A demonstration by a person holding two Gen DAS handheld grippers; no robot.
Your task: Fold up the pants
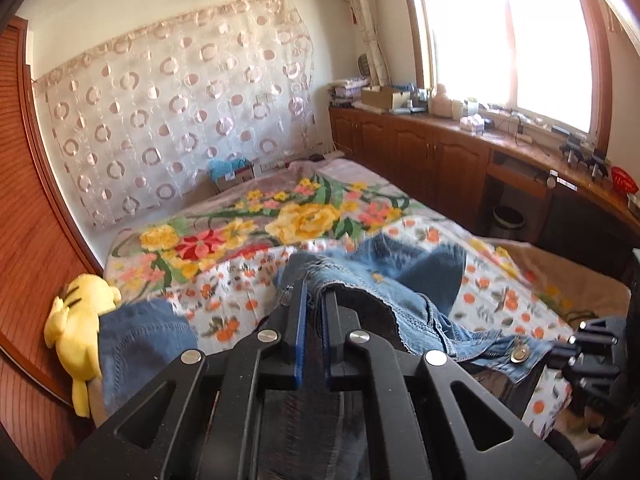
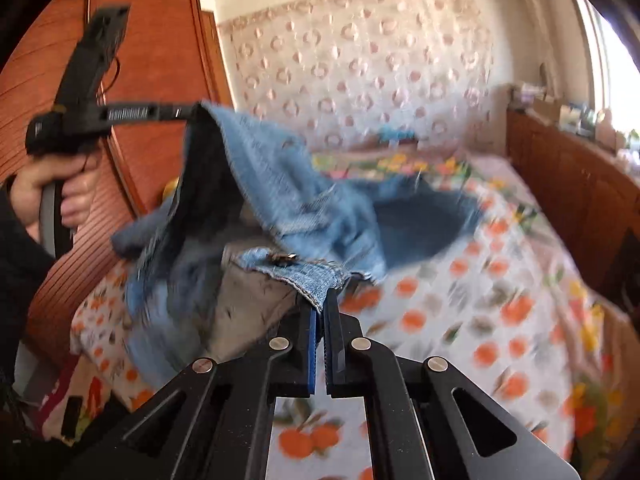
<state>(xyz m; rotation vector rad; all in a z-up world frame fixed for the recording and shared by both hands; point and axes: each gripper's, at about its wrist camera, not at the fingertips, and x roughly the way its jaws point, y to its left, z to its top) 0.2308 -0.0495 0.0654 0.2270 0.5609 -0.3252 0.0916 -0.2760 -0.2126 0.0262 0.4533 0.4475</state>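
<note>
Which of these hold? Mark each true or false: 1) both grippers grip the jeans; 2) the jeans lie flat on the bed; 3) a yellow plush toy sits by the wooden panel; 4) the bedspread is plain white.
1) True: the left gripper and the right gripper are each shut on the waistband of the jeans.
2) False: the jeans hang lifted between the grippers, above the bed.
3) True: the yellow plush toy lies against the wooden panel.
4) False: the bedspread is printed with flowers and oranges.
</note>
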